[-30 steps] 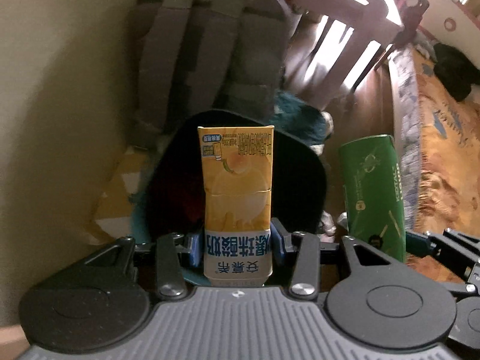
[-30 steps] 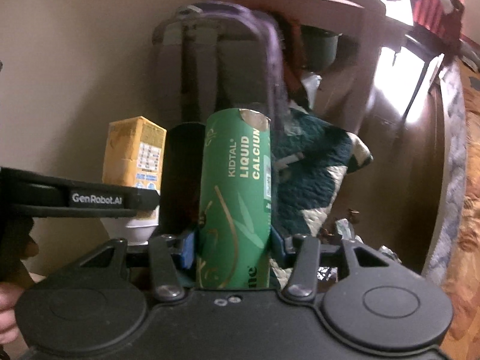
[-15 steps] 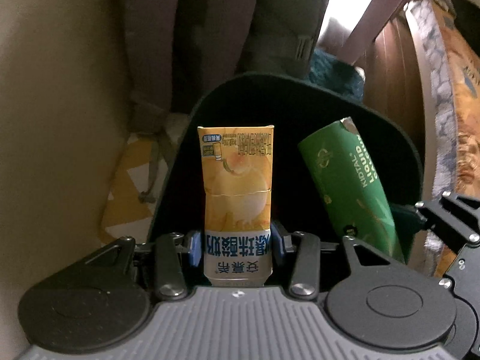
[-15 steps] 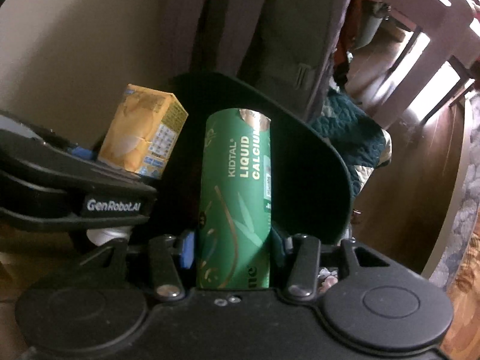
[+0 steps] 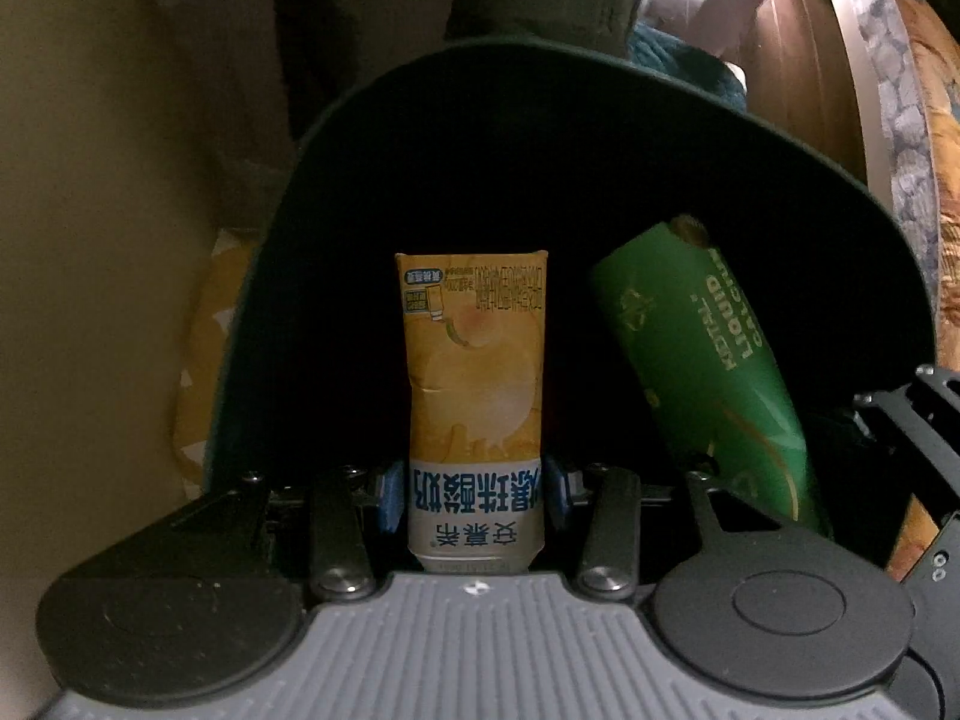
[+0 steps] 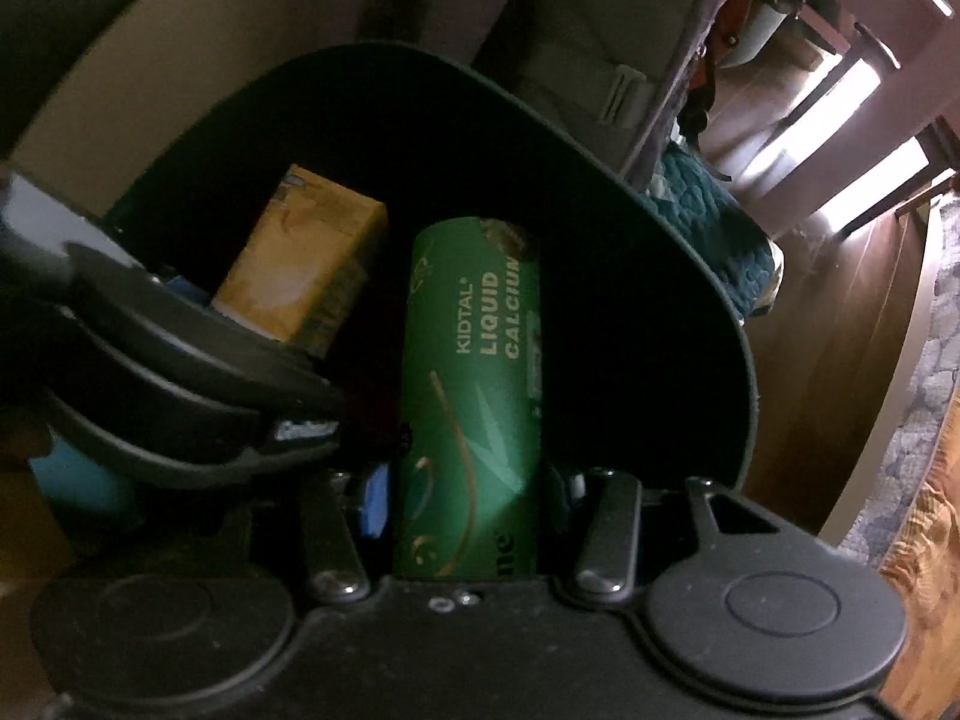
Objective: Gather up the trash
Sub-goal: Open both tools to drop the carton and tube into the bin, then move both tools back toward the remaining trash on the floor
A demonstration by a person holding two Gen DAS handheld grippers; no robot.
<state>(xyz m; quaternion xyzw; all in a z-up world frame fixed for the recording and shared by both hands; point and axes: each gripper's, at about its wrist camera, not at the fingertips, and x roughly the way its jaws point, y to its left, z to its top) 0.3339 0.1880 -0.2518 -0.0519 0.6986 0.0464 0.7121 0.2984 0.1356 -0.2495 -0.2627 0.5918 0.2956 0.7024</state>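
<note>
Compared with a second ago, both hand-held grippers have come down toward the dark bin (image 5: 600, 120), whose rim then sat small behind the cartons and now arches wide over both views, its black inside filling the middle of each picture; the grey backpack (image 6: 576, 18) that stood tall in the earlier frames is now only a strip at the top edge. The left hand-held gripper (image 5: 474, 504) is clamped on the yellow milk carton (image 5: 474, 360), its blue pads (image 5: 389, 498) pressing the white lower end on both sides, and the carton stands straight out from the jaws with its far end inside the bin's opening. The right hand-held gripper (image 6: 465, 498) grips the green box (image 6: 474, 396) (printed KIDTAL LIQUID CALCIUM) in the same way near its base, the rest of the box reaching into the bin. In the left wrist view the green box (image 5: 702, 372) leans just beside the carton, not touching it; in the right wrist view the yellow milk carton (image 6: 306, 270) lies up and to the left behind the other gripper's black body. Wooden floor (image 6: 840, 312) and a teal quilt (image 6: 714, 210) lie beyond the rim on the right.
</note>
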